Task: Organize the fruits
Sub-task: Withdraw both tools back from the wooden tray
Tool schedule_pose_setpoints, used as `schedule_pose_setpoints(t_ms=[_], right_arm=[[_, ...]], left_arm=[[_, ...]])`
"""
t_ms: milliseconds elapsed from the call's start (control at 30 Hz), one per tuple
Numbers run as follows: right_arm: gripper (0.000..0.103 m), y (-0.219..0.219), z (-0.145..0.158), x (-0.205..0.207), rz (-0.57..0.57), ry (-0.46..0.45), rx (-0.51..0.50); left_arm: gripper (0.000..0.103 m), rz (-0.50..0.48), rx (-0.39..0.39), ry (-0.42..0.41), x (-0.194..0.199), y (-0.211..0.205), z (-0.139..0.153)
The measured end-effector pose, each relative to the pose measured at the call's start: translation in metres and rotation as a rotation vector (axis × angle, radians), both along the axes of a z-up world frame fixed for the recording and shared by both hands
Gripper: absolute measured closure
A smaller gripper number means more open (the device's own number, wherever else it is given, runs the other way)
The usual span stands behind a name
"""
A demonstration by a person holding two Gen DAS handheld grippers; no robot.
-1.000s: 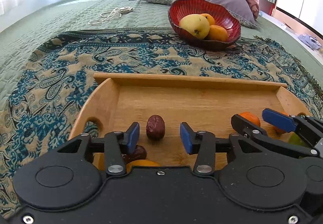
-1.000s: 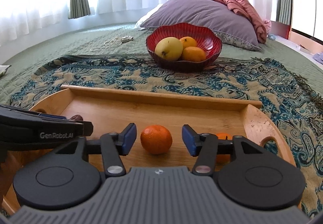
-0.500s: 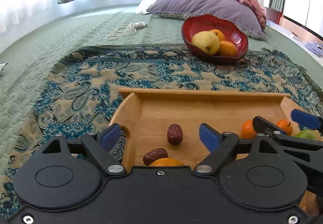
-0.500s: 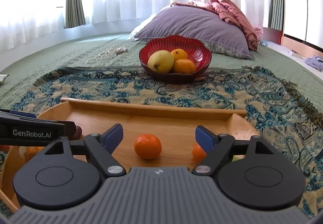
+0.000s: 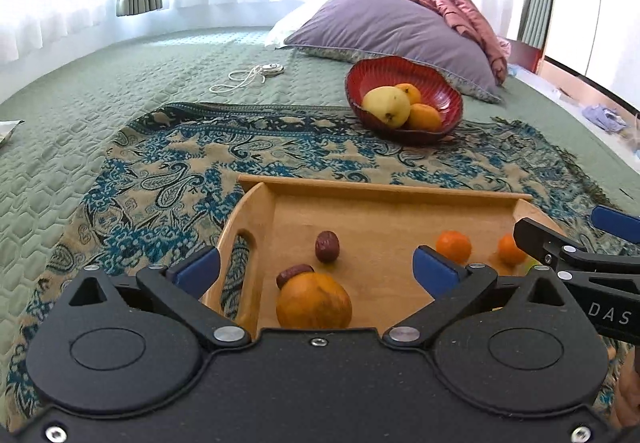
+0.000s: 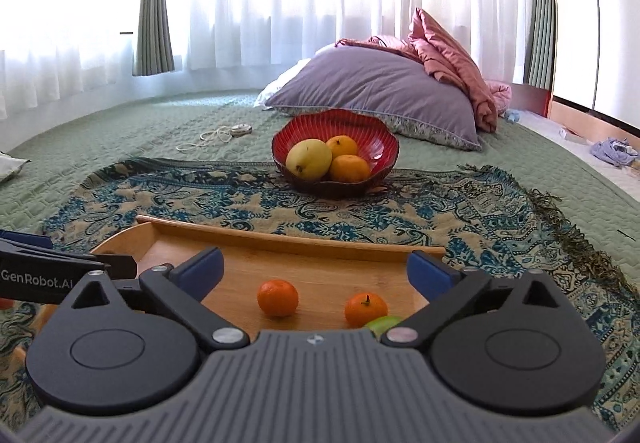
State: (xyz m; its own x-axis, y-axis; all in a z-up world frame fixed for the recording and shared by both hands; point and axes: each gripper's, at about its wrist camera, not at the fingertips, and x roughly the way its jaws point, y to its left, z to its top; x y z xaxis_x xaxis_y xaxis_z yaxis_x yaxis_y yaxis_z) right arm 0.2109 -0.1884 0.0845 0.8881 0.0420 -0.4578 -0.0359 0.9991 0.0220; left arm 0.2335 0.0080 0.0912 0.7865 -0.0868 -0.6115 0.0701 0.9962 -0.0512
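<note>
A wooden tray (image 5: 380, 191) on the patterned throw holds two dark dates (image 5: 327, 246), a big orange (image 5: 314, 305), two tangerines (image 5: 453, 246) and a green fruit (image 6: 384, 323). My left gripper (image 5: 316, 267) hovers above the tray's left end, its jaws opening wide, with nothing gripped between them. My right gripper (image 6: 316, 269) hangs over the tray's (image 6: 280, 239) right part above a tangerine (image 6: 277, 298), its jaws also opening and touching nothing. Farther back, a red bowl (image 6: 360, 123) carries a yellow pear (image 6: 309, 158) and two oranges.
The throw lies on a green quilted bed. A purple pillow (image 6: 372, 91) and a pink blanket (image 6: 452, 63) sit behind the bowl. A white cord (image 5: 248, 75) lies back left. The right gripper's fingers (image 5: 536, 235) reach in at the left view's right edge.
Both grippers opened from half shut to wide and drew back and up from the tray. The date and the tangerine that sat between the pads lie free on the tray.
</note>
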Motion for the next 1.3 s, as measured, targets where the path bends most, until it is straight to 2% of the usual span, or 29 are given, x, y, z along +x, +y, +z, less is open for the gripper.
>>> schedule_pose_setpoints(t_ms=[133,333,767,933,1167,1300], right_arm=[[0.0,-0.002,0.001,-0.017,-0.005,-0.001,-0.006],[0.0,-0.013,-0.004,-0.047,-0.028,-0.01,0.045],[0.0,-0.013,-0.025,-0.108,-0.021,-0.018,0.036],[0.0,-0.007,-0.047,-0.126,-0.009,-0.001,-0.001],[0.0,-0.007,-0.067,-0.124,-0.018,0.033,-0.009],[0.0,-0.004,-0.076,-0.115,0.0,0.068,-0.018]], left_arm=[[0.0,-0.012,0.011,-0.037,-0.024,0.001,0.005],[0.0,-0.028,0.026,-0.072,-0.059,0.001,0.004],[0.0,-0.038,0.049,-0.089,-0.118,-0.003,-0.03],[0.0,-0.059,0.044,-0.049,-0.13,-0.006,-0.054],[0.0,-0.039,0.057,-0.017,-0.131,-0.008,-0.078],[0.0,-0.026,0.029,0.01,-0.125,-0.004,-0.084]])
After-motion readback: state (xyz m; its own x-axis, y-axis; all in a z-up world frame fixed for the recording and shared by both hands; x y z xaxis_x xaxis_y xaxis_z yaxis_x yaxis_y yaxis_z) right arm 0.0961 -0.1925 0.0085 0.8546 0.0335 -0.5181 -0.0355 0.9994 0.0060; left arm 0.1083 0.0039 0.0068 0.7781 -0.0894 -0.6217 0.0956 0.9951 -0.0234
